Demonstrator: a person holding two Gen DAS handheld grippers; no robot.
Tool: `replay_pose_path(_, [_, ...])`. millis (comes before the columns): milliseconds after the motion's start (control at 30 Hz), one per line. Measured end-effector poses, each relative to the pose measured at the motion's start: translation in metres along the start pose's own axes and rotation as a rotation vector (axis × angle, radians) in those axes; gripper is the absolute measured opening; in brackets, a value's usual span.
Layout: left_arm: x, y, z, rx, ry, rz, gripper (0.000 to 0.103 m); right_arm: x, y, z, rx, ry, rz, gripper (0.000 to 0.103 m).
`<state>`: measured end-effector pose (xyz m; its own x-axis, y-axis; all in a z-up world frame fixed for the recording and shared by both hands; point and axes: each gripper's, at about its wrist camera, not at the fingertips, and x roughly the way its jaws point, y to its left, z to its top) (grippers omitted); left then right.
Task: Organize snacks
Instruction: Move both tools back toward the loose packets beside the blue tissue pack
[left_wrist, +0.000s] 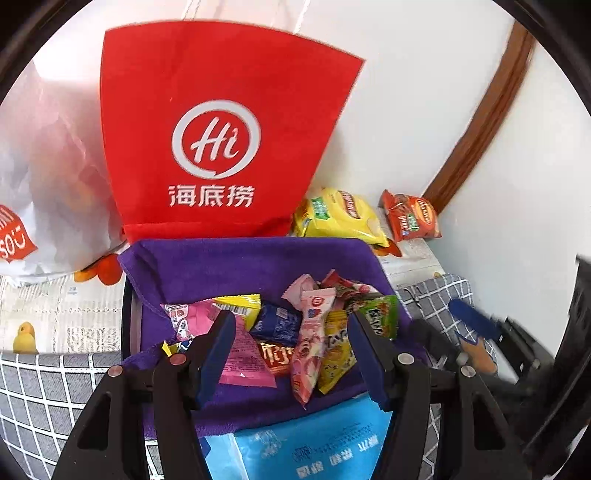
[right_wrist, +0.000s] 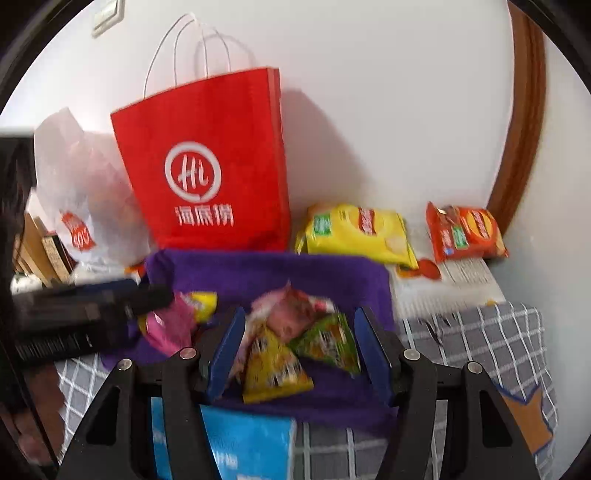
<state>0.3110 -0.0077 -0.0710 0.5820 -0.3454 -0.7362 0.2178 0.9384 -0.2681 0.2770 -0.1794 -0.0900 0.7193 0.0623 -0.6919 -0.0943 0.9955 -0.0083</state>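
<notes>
- My left gripper (left_wrist: 293, 354) hung over the purple cloth (left_wrist: 236, 266), its blue fingers (left_wrist: 218, 354) standing apart with nothing pinched between them; the snack heap (left_wrist: 291, 332) lay loose below.
- Under that gripper I could pick out a pink triangular packet (left_wrist: 243, 354), a dark blue wrapper (left_wrist: 277, 325), a long pink-and-white sachet (left_wrist: 310, 343), a yellow packet (left_wrist: 336, 354) and a green one (left_wrist: 380, 314), all touching or overlapping on the cloth.
- My right gripper (right_wrist: 299, 354) was likewise parted and held nothing, as far as I could judge; that view was smeared by motion, so I would not swear its pads were clear of the yellow packet just beneath them.
- From the right wrist, the left gripper showed as a dark blurred bar at the left edge of the cloth.
- A red paper bag (left_wrist: 221, 140) stood upright against the white wall, just behind the cloth, with a white plastic bag (left_wrist: 48, 177) beside it.
- A yellow crisp bag (right_wrist: 358, 232) and an orange snack bag (right_wrist: 465, 232) lay apart from each other by the wall.
- A blue pack (left_wrist: 306, 446) lay at the near edge of the cloth.
</notes>
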Motion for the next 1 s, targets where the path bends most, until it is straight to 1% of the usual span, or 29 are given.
replay_pose_path(100, [-0.013, -0.005, 0.002, 0.025, -0.031, 0.022, 0.061, -0.015, 0.0, -0.016, -0.026, 0.019, -0.018, 0.061])
replay_pose_path(200, [-0.028, -0.007, 0.003, 0.022, -0.053, 0.005, 0.064, -0.031, 0.0, -0.031, -0.053, 0.035, -0.035, 0.061])
replay_pose_path(333, [-0.044, -0.014, 0.004, 0.038, -0.082, 0.008, 0.064, -0.053, -0.004, -0.052, -0.063, 0.046, -0.067, 0.061])
replay_pose_path(467, [-0.06, -0.022, -0.002, 0.02, -0.08, -0.024, 0.064, -0.066, -0.007, -0.068, -0.02, 0.089, -0.026, 0.061])
replay_pose_path(533, [-0.068, -0.027, -0.008, 0.031, -0.068, -0.042, 0.064, -0.071, -0.006, -0.077, 0.0, 0.101, -0.011, 0.061])
replay_pose_path(600, [-0.078, -0.03, -0.017, 0.054, -0.067, -0.023, 0.064, -0.076, -0.003, -0.084, 0.004, 0.102, -0.005, 0.061])
replay_pose_path(700, [-0.093, -0.026, -0.033, 0.079, -0.076, 0.034, 0.064, -0.081, 0.004, -0.096, 0.009, 0.112, 0.014, 0.061])
replay_pose_path(800, [-0.101, -0.013, -0.047, 0.054, -0.062, 0.053, 0.064, -0.085, 0.012, -0.107, 0.005, 0.118, 0.034, 0.061])
replay_pose_path(1000, [-0.105, 0.017, -0.081, 0.008, -0.022, 0.095, 0.064, -0.087, 0.03, -0.124, -0.011, 0.138, 0.057, 0.061])
